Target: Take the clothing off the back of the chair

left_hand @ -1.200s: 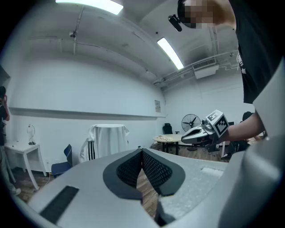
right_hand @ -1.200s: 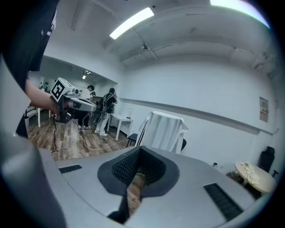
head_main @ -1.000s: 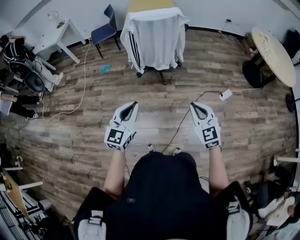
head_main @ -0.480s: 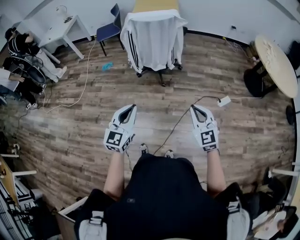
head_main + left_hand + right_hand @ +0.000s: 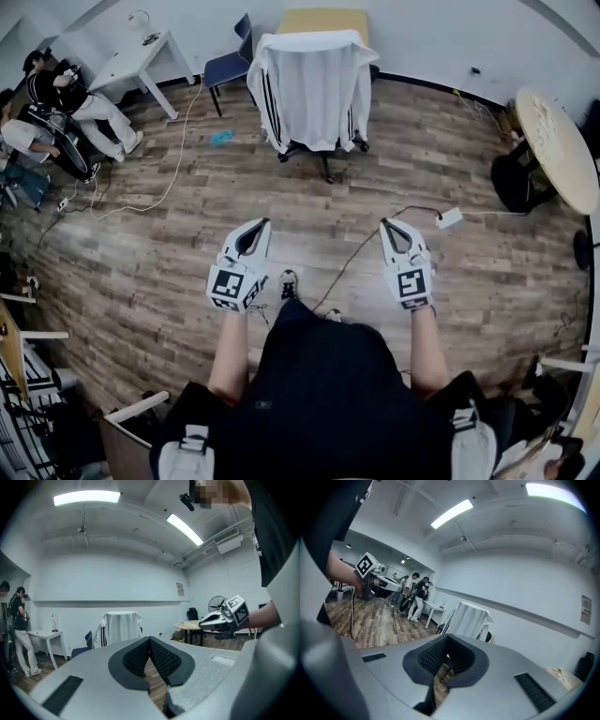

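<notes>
A white jacket with black side stripes [image 5: 312,89] hangs over the back of an office chair [image 5: 323,155] at the far side of the room. It also shows as the draped jacket [image 5: 119,626] in the left gripper view and the jacket [image 5: 469,619] in the right gripper view. My left gripper [image 5: 263,224] and right gripper [image 5: 384,223] are held side by side over the wood floor, well short of the chair. Both are shut with nothing between their jaws.
A white cable with a power block [image 5: 448,217] runs across the floor ahead of me. A blue chair [image 5: 230,62] and a white table [image 5: 141,58] stand at the far left, where people [image 5: 66,103] are. A round table [image 5: 559,145] is at the right.
I have walked closer to the chair, which now sits lower and larger in the head view. Both grippers kept their pose and stayed shut.
</notes>
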